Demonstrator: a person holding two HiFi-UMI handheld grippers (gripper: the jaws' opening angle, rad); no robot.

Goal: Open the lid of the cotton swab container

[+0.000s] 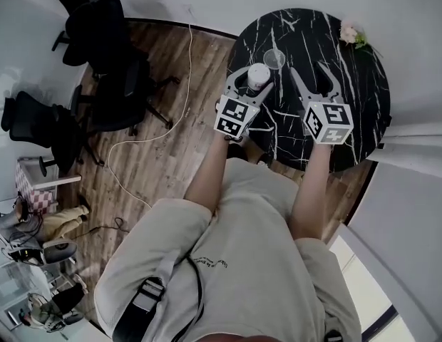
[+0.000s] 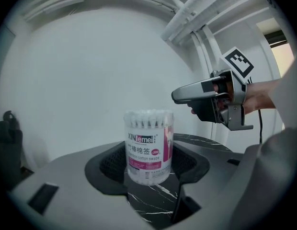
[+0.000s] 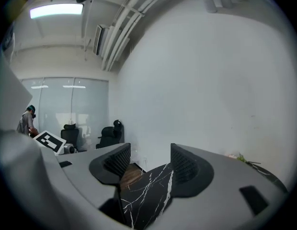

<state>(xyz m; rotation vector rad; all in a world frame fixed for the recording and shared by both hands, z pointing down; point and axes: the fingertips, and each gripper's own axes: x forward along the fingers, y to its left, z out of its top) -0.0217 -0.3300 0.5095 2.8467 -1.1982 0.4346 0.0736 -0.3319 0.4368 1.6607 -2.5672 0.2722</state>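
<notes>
The left gripper had its jaws released and spread wide, with the swab container standing upright between them on the table. The pads flanked its sides closely, but whether they touched it could not be told. White swab tips showed at its top. Just beyond these jaw tips lay a clear disc, flat on the table. The right gripper also had its jaws apart, with only black marble between them. It was well to the right of the container, and a flower sprig lay far beyond its tips.
</notes>
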